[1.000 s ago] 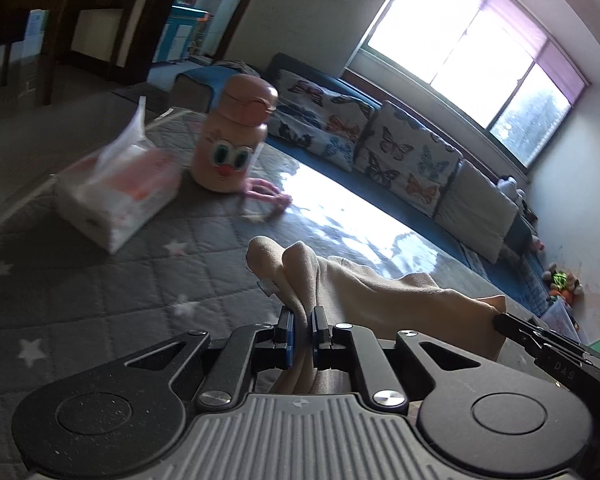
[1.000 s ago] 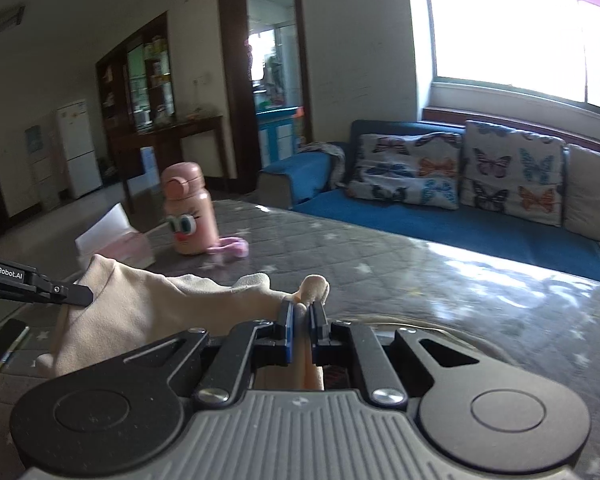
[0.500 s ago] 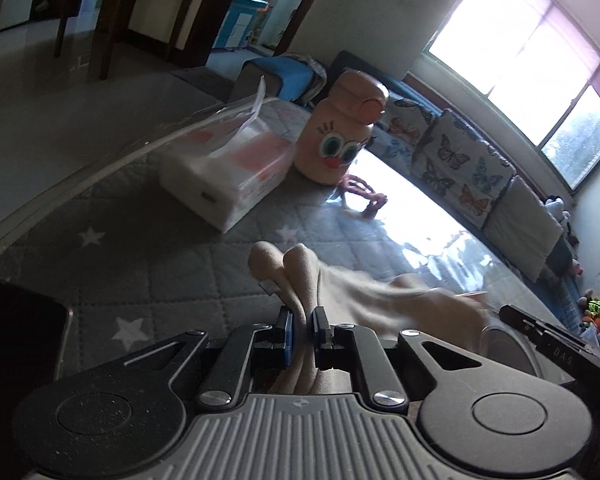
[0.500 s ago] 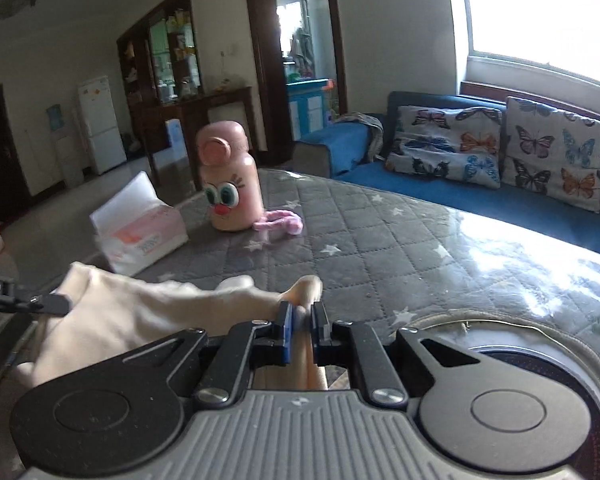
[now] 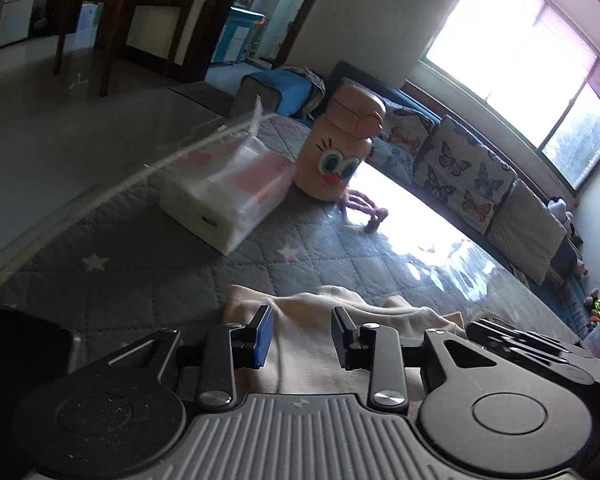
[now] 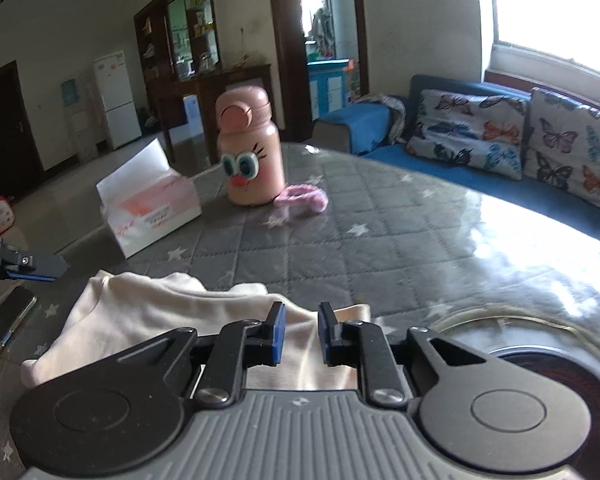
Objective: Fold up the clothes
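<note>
A cream garment [image 5: 340, 320] lies crumpled on the grey quilted star-patterned table cover [image 5: 160, 248]. My left gripper [image 5: 302, 334] is open, its jaws apart just above the garment's left end. In the right wrist view the same garment [image 6: 160, 312] lies spread to the left, and my right gripper [image 6: 300, 332] is open over its right end, holding nothing. The left gripper's tip [image 6: 32, 266] shows at the left edge of the right wrist view. The right gripper's body [image 5: 540, 348] shows at the right of the left wrist view.
A pink cartoon-face bottle [image 6: 248, 152] with a pink cord [image 6: 304, 198] stands at the back, beside a tissue pack [image 6: 148, 212]. A dark phone [image 5: 20, 360] lies at the near left. A round dark glass-rimmed insert [image 6: 540, 344] sits at the right. A sofa [image 6: 500, 136] stands behind.
Both grippers have opened and let go of the garment, which has dropped onto the table cover. Both cameras moved closer to the bottle and tissue pack.
</note>
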Action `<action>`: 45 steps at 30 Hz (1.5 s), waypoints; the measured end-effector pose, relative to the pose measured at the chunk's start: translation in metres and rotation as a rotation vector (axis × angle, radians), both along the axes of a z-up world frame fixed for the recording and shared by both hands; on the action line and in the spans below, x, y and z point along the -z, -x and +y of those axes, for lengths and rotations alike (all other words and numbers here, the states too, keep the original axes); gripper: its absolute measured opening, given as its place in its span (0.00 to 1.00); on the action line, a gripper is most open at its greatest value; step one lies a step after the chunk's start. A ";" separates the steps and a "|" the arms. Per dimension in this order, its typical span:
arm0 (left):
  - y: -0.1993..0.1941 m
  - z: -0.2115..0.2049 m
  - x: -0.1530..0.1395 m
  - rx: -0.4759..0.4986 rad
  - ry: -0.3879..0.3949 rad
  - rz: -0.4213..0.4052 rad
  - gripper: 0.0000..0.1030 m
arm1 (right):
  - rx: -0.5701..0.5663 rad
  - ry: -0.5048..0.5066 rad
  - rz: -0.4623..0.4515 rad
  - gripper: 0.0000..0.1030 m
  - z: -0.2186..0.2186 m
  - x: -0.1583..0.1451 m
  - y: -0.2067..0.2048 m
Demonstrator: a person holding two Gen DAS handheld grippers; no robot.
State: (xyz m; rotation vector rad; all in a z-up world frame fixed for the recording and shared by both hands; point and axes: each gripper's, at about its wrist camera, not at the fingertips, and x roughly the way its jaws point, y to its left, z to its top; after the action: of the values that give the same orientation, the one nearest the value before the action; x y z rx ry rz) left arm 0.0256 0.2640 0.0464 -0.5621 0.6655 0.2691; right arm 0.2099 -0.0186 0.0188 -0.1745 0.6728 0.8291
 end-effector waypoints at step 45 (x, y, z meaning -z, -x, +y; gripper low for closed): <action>0.012 -0.065 0.027 0.172 -0.118 0.057 0.36 | -0.188 0.150 -0.041 0.57 0.015 0.024 0.062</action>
State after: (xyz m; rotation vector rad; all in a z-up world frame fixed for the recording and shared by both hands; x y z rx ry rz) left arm 0.0139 0.1994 0.0190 -0.3830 0.7441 0.1621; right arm 0.1477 -0.0039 -0.0054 -0.3941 0.6874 0.9526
